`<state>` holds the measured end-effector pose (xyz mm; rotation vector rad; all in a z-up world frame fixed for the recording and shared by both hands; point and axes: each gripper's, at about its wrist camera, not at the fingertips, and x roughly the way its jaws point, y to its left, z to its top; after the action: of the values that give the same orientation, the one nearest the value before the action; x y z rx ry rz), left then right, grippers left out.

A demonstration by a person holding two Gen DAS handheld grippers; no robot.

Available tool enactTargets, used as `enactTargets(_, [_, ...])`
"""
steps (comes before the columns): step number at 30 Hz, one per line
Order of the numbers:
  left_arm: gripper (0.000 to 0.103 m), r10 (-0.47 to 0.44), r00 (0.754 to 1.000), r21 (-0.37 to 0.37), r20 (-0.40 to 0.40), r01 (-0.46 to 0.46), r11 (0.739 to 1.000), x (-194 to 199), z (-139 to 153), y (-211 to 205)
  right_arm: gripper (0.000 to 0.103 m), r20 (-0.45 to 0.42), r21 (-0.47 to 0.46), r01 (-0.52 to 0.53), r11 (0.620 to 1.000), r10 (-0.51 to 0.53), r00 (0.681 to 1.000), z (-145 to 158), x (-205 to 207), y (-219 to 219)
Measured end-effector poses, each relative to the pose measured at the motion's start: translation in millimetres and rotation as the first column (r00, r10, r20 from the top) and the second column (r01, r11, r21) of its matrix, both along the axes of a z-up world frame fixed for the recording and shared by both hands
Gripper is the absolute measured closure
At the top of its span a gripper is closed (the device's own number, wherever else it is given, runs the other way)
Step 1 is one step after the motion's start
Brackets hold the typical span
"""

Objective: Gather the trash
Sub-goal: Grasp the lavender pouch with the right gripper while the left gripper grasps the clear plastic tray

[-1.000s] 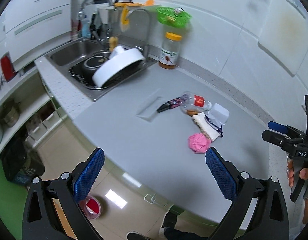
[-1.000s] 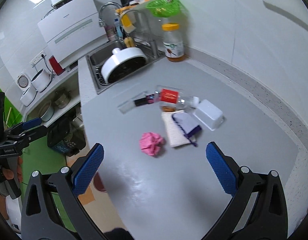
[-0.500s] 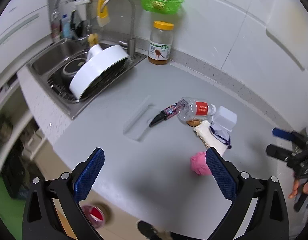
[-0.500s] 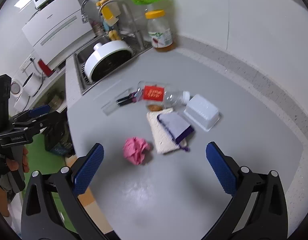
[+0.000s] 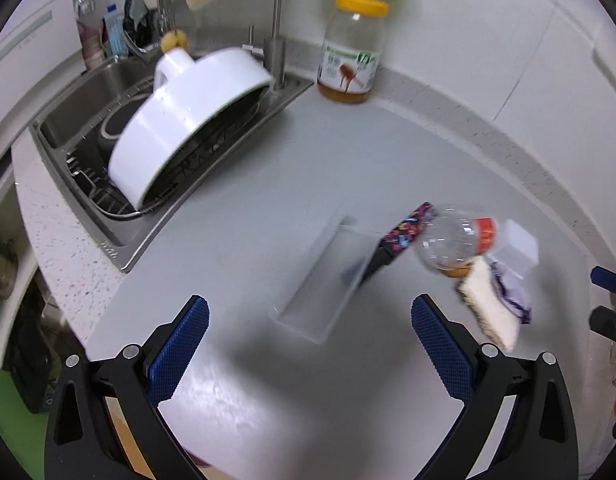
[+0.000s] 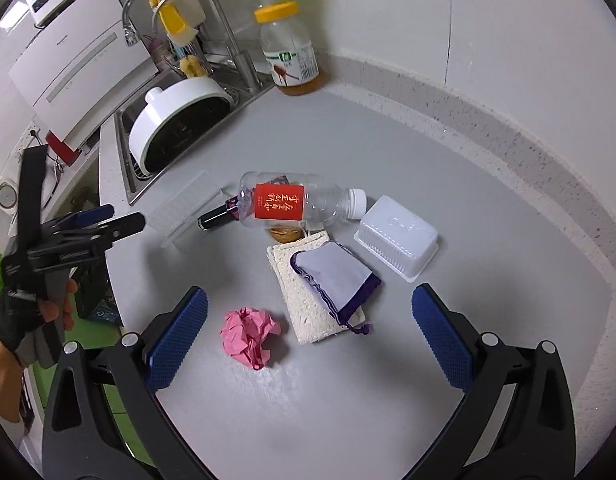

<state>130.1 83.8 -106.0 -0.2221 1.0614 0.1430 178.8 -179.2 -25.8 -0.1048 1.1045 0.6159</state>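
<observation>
Both grippers empty, jaws wide apart; left gripper (image 5: pixel 310 340) above clear tray (image 5: pixel 322 282) near counter (image 6: pixel 388 140) front edge, right gripper (image 6: pixel 310 338) over pink paper wad (image 6: pixel 250 336). Advice: descend straight, straddle wad, close gently, avoid sponge (image 6: pixel 308 304) just beside

one plastic bottle (image 6: pixel 296 205), one pink paper ball (image 6: pixel 249 336), two clear trays (image 6: pixel 397 238) (image 5: pixel 322 282), one honey jar (image 6: pixel 289 54)

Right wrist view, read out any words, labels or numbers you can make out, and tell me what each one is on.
Plastic bottle: red label with a line of gold characters, too distorted to read reliably.
Honey jar: green and white label, print too small to read.
White appliance on the wall: a short brand word, too small to read.
Nothing else carries readable text.
</observation>
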Motion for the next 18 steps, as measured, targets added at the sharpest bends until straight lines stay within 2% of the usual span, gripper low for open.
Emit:
enactTargets(7, [0.009,-0.01,0.998,-0.028,-0.06,0.009,1.0,24,-30,17,0.003,-0.018,-0.014,0.008,1.0,-0.008,1.0,-9,11,8])
enactTargets(9, [0.03,-0.015,0.997,-0.042,-0.076,0.012,0.999,29,-38,22,0.003,-0.022,-0.019,0.01,1.0,-0.01,1.0,-12,13,10])
enactTargets(11, [0.042,-0.022,0.996,-0.05,-0.087,0.018,0.999,31,-42,22,0.003,-0.024,-0.023,0.01,1.0,-0.011,1.0,-13,14,10])
enactTargets(12, [0.057,-0.03,0.995,-0.059,-0.093,0.024,0.998,33,-45,23,0.003,-0.026,-0.024,0.012,1.0,-0.012,1.0,-14,14,11])
enactTargets(14, [0.069,-0.043,0.994,-0.071,-0.103,0.036,0.997,35,-50,22,0.003,-0.029,-0.027,0.013,1.0,-0.014,0.999,-16,16,11])
enactTargets(15, [0.085,-0.048,0.993,-0.076,-0.107,0.04,0.996,35,-52,22,0.003,-0.03,-0.029,0.013,0.999,-0.013,0.999,-16,15,11])
enactTargets(18, [0.092,-0.056,0.993,-0.079,-0.099,0.048,0.996,35,-51,22,0.003,-0.033,-0.038,0.012,0.999,-0.013,0.999,-18,14,11])
